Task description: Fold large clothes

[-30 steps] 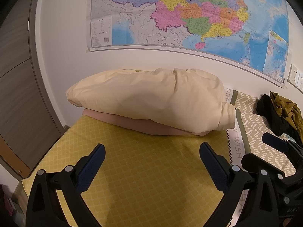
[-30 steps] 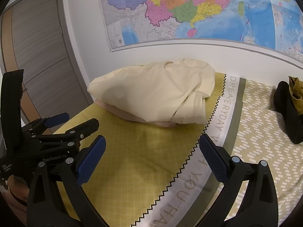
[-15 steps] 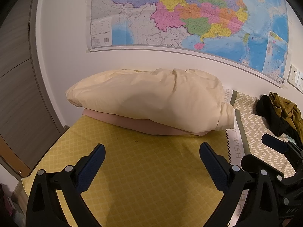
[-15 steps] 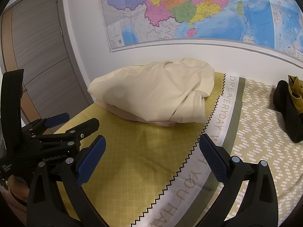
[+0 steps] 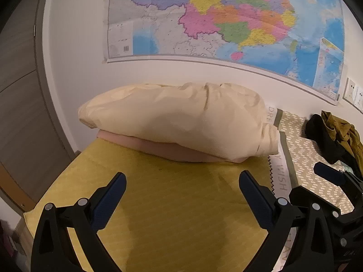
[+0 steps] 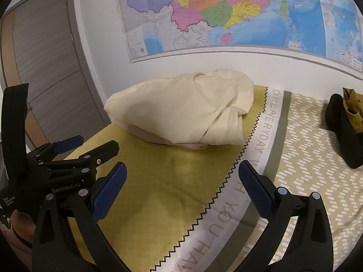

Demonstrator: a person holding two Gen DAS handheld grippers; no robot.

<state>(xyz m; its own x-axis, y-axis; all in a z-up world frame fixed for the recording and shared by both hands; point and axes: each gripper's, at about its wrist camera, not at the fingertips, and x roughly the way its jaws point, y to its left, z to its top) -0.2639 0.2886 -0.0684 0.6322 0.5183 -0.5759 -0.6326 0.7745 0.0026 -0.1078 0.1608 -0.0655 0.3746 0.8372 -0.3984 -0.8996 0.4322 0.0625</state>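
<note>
A folded cream garment (image 5: 181, 120) lies on top of a folded pink one (image 5: 158, 147) at the far end of the yellow bedspread (image 5: 181, 204), against the wall. It also shows in the right wrist view (image 6: 181, 106). My left gripper (image 5: 181, 195) is open and empty, held above the bedspread short of the pile. My right gripper (image 6: 181, 188) is open and empty, beside it to the right. A dark and olive heap of clothes (image 5: 335, 136) lies on the patterned part of the bed at right, also in the right wrist view (image 6: 347, 122).
A white wall with a large coloured map (image 5: 226, 15) stands just behind the pile. A grey door (image 6: 45, 68) is at left. The bed's left edge (image 5: 52, 185) drops off near the door. Wall sockets (image 5: 354, 95) are at far right.
Almost nothing has changed. Both grippers stay open and hover in place; the right wrist view has shifted very slightly.
</note>
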